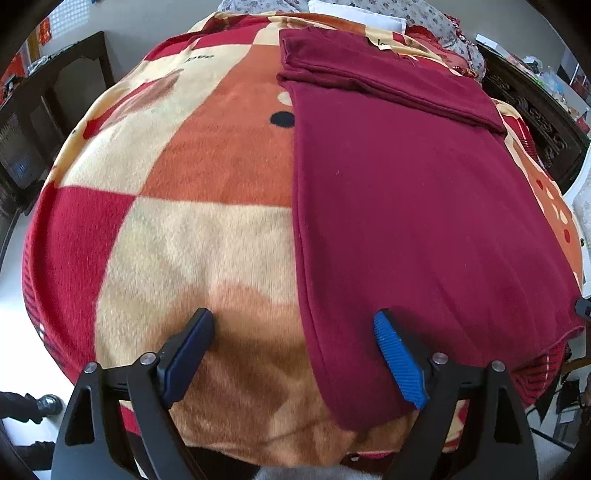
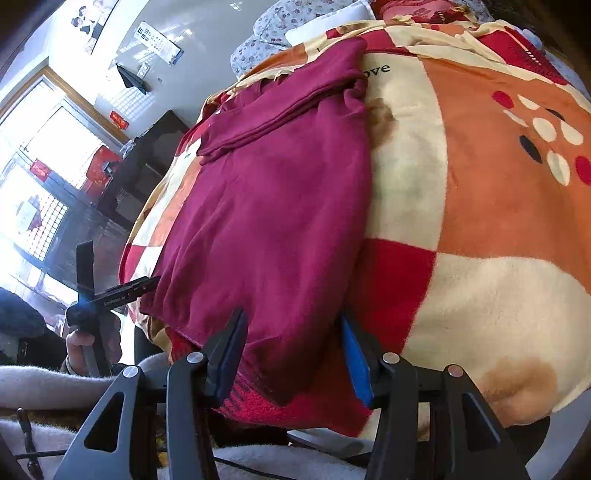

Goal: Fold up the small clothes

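Note:
A maroon garment (image 1: pixel 406 206) lies flat on a patterned blanket (image 1: pixel 207 236), folded lengthwise into a long panel, with a sleeve folded across its far end. My left gripper (image 1: pixel 295 325) is open at the garment's near left edge; its right finger (image 1: pixel 395 354) lies over the cloth and the left finger (image 1: pixel 192 347) over the blanket. In the right wrist view the garment (image 2: pixel 273 206) runs away from me. My right gripper (image 2: pixel 291 332) is open, its jaws astride the garment's near right corner, which hangs over the blanket's edge.
The blanket (image 2: pixel 480 221) covers a bed or table. Floral pillows (image 1: pixel 369 11) lie at the far end. Dark wooden furniture (image 1: pixel 44 122) stands to the left and right (image 1: pixel 532 122). The left gripper's handle (image 2: pixel 107 299) and hand show at the left of the right wrist view.

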Demonstrator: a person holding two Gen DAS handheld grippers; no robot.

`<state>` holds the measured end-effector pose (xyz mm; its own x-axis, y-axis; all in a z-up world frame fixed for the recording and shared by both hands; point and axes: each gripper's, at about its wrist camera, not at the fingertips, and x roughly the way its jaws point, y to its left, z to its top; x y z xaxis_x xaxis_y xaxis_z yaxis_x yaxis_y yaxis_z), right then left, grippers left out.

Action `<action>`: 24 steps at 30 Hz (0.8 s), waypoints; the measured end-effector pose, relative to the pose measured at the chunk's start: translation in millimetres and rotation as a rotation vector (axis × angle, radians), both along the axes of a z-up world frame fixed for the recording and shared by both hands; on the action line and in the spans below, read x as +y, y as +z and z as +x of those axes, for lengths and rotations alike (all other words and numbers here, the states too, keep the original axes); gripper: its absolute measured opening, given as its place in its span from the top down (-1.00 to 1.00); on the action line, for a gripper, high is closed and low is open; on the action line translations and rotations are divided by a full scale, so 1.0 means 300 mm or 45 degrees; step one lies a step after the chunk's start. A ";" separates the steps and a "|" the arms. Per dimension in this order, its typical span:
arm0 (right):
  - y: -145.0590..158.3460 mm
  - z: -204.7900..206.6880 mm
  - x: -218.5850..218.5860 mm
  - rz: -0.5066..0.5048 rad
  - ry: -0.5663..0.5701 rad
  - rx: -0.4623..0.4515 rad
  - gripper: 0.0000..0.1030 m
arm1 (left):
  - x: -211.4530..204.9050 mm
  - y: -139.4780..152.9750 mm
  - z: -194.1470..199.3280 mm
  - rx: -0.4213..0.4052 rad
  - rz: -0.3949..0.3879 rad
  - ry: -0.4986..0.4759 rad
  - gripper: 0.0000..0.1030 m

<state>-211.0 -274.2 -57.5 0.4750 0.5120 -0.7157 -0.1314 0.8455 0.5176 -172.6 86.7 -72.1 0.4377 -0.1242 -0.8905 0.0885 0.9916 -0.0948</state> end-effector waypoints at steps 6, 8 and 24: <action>-0.010 0.017 0.023 0.001 0.041 0.007 -0.17 | -0.016 -0.004 -0.007 0.009 0.029 -0.013 -0.76; -0.008 0.022 0.029 -0.007 0.057 0.010 -0.19 | -0.015 -0.005 -0.011 0.016 0.024 -0.018 -0.77; -0.023 0.045 0.031 0.046 0.081 0.021 -0.24 | -0.038 -0.025 -0.004 0.039 0.011 -0.062 -0.95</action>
